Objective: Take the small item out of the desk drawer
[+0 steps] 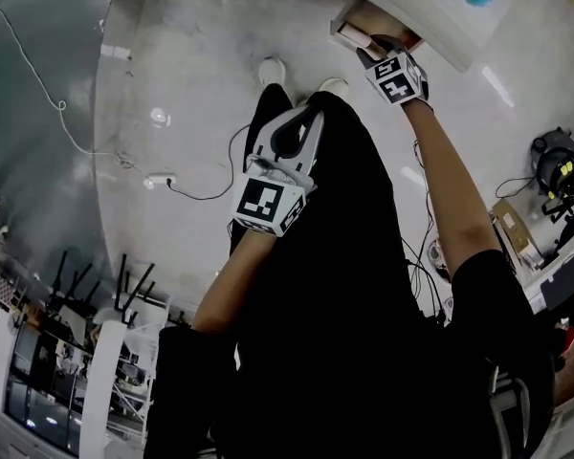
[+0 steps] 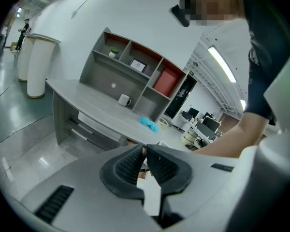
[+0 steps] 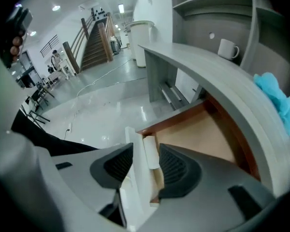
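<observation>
Closest to me, my left claw hangs in front of my dark trousers, well apart from the desk. Its pads are pressed together at the tips, with nothing between them. My right arm reaches ahead to the open drawer, where the right claw points steeply down with its pads spread. Between them stand the drawer's white front panel and a small white item, rounded and lying just inside that panel. Neither pad visibly presses on it. Beyond is the drawer's bare wooden floor. On the desk top above lie a blue cloth and, farther back, a white mug, below the grey shelf unit.
</observation>
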`<action>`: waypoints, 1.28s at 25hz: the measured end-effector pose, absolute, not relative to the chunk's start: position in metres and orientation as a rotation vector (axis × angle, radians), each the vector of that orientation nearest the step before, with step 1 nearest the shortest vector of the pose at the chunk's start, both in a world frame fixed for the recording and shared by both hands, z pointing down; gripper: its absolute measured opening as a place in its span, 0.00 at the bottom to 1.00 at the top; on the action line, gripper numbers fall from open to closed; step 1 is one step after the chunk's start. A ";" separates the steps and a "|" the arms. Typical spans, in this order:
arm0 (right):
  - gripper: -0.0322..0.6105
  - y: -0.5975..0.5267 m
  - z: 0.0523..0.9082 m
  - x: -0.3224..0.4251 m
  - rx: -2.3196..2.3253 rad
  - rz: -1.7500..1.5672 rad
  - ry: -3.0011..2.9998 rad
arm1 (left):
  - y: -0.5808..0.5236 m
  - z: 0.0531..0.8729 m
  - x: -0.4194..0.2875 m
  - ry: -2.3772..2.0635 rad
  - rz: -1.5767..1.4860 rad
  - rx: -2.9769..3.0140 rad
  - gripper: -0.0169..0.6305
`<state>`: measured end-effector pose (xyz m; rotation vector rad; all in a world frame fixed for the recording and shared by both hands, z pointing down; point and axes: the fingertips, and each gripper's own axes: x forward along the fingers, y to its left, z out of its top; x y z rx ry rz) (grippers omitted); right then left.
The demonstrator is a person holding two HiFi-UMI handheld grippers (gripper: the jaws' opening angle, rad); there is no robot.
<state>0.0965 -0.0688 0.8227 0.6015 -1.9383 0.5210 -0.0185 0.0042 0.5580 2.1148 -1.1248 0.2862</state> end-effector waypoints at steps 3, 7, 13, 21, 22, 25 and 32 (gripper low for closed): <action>0.31 -0.068 0.845 0.094 0.566 0.547 -1.914 | 0.005 0.566 -0.026 -1.142 0.296 2.097 0.06; 0.31 -0.079 0.873 0.090 0.515 0.571 -1.891 | -0.009 0.578 -0.047 -1.219 0.280 2.047 0.06; 0.33 -0.080 0.904 0.087 0.394 0.501 -1.839 | -0.015 0.588 -0.086 -1.327 0.276 1.968 0.06; 0.27 -0.086 0.918 0.077 0.355 0.427 -1.812 | -0.009 0.594 -0.094 -1.334 0.267 1.935 0.06; 0.26 -0.085 0.920 0.076 0.346 0.416 -1.809 | -0.009 0.597 -0.092 -1.331 0.265 1.932 0.06; 0.21 -0.083 0.930 0.075 0.301 0.384 -1.807 | -0.007 0.604 -0.087 -1.325 0.252 1.928 0.06; 0.20 -0.081 0.939 0.076 0.248 0.448 -1.801 | -0.001 0.609 -0.088 -1.310 0.234 1.927 0.06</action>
